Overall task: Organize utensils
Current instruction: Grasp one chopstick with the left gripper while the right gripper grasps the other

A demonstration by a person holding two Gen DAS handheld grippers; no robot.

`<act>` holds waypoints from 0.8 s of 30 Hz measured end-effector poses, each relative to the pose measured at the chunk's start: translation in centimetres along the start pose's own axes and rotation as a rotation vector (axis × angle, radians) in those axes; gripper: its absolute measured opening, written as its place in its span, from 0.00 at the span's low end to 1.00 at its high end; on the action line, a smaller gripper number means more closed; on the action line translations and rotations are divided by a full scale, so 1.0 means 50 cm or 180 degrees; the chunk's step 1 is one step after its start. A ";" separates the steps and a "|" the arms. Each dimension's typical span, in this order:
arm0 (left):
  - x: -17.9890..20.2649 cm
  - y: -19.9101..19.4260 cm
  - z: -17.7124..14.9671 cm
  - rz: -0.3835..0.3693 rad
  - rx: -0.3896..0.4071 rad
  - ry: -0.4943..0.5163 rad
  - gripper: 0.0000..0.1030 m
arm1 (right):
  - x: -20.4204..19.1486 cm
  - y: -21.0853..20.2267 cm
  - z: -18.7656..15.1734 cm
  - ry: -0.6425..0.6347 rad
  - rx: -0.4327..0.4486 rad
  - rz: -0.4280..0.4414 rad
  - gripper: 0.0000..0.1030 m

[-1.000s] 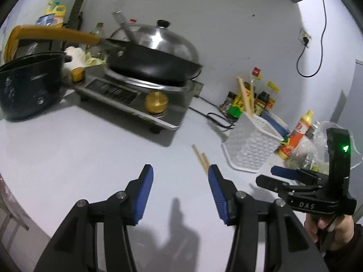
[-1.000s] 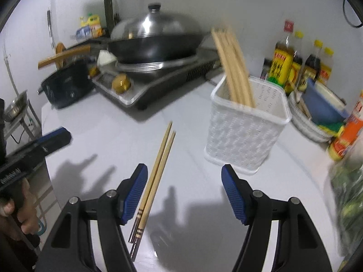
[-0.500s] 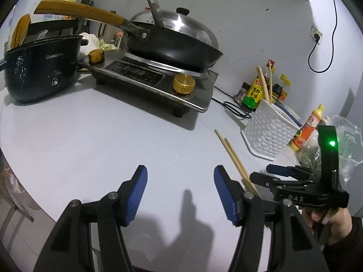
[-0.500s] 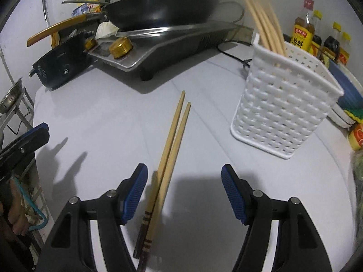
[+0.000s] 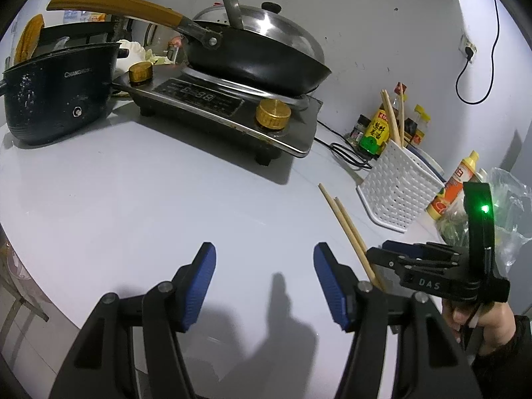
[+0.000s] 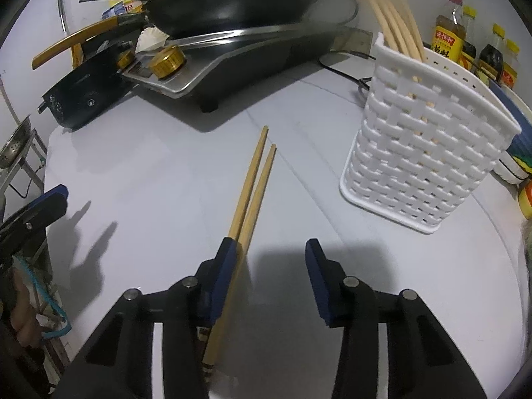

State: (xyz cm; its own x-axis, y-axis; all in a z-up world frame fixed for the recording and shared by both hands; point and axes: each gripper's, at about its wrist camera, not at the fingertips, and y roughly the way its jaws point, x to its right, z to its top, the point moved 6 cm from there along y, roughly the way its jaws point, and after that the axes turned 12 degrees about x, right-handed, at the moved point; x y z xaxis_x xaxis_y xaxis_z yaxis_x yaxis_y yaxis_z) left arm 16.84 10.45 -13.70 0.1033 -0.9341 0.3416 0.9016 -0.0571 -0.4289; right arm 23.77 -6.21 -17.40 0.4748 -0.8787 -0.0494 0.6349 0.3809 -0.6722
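Nearest the person, the right gripper (image 6: 271, 279) hangs low over a pale grey-white countertop (image 6: 149, 179). Its jaws have just been closing and stand partly apart; the pair of chopsticks (image 6: 252, 189) lies between them, hard against the left pad, while the right pad is clear of the sticks, so nothing is clamped. The left gripper (image 5: 264, 286) hovers beside it over bare counter, jaws about half open and empty.

The counter is smooth and faintly glossy, and both tools throw dark shadows on it. The chopsticks are light bamboo, side by side and nearly touching, with dark bands at the thick ends near the gripper and thin tips pointing away toward the stove.

To the right of them stands a white woven plastic utensil basket (image 6: 429, 153), upright, with several more pale chopsticks leaning out of it. Behind the basket, sauce bottles (image 6: 449, 33) line the white wall.

Farther back sits a steel induction cooker (image 5: 226, 106) with brass-coloured knobs, carrying a black wok (image 5: 256, 60) under a steel lid (image 5: 282, 30); its wooden handle reaches left over a black electric pot (image 5: 60, 93). A black power cord (image 5: 478, 66) loops down the wall from a socket. At the counter's right edge are an orange squeeze bottle (image 5: 455, 189) and a clear plastic bag of greens (image 5: 508, 206).
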 end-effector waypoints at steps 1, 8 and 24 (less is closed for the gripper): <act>0.003 0.001 -0.001 -0.0002 -0.0007 0.0006 0.59 | -0.003 0.002 -0.003 -0.0017 -0.0015 0.0002 0.34; 0.029 0.009 -0.004 -0.0020 -0.0056 0.0076 0.59 | -0.001 -0.002 -0.007 -0.0110 0.0043 -0.0034 0.11; 0.166 0.072 -0.032 -0.0111 -0.0335 0.0480 0.59 | 0.072 -0.074 -0.023 -0.0002 0.0277 0.0233 0.06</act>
State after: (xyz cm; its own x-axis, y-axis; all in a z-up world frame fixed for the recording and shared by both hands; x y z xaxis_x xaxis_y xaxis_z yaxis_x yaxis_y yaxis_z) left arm 20.29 1.91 -13.77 0.0015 -0.9727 0.2320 0.8537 -0.1195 -0.5068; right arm 22.45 -11.12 -15.94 0.5222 -0.8474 -0.0957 0.6491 0.4677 -0.6000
